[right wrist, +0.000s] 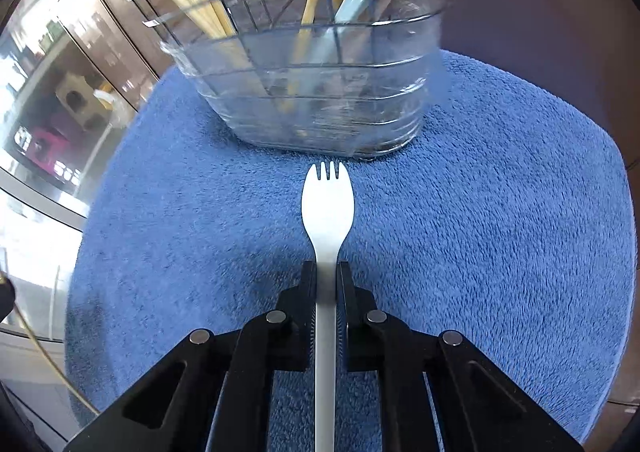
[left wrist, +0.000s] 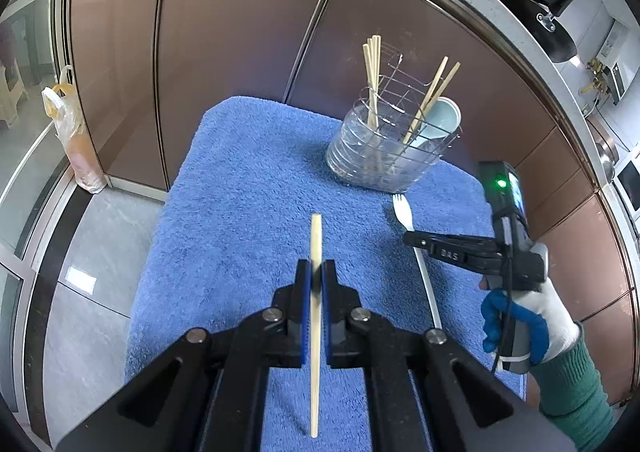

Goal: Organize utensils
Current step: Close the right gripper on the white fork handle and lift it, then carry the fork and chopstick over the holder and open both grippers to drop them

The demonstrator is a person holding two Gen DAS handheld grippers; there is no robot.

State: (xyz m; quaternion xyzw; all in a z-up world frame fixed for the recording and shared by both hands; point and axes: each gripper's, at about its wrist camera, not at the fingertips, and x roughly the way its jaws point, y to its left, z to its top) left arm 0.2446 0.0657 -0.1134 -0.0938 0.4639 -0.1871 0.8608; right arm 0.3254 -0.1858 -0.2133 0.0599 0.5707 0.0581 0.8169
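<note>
Fingers (right wrist: 310, 292) flank spork (right wrist: 327, 203) handle (clamped).

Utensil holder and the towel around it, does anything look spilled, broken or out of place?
Nothing stands out. The utensil holder stands upright on the blue towel, chopsticks leaning inside; the left gripper holds one chopstick, the right gripper a white spork.

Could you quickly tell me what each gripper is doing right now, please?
Left gripper: closed on a wooden chopstick.
Right gripper: closed on the handle of a white spork.
</note>
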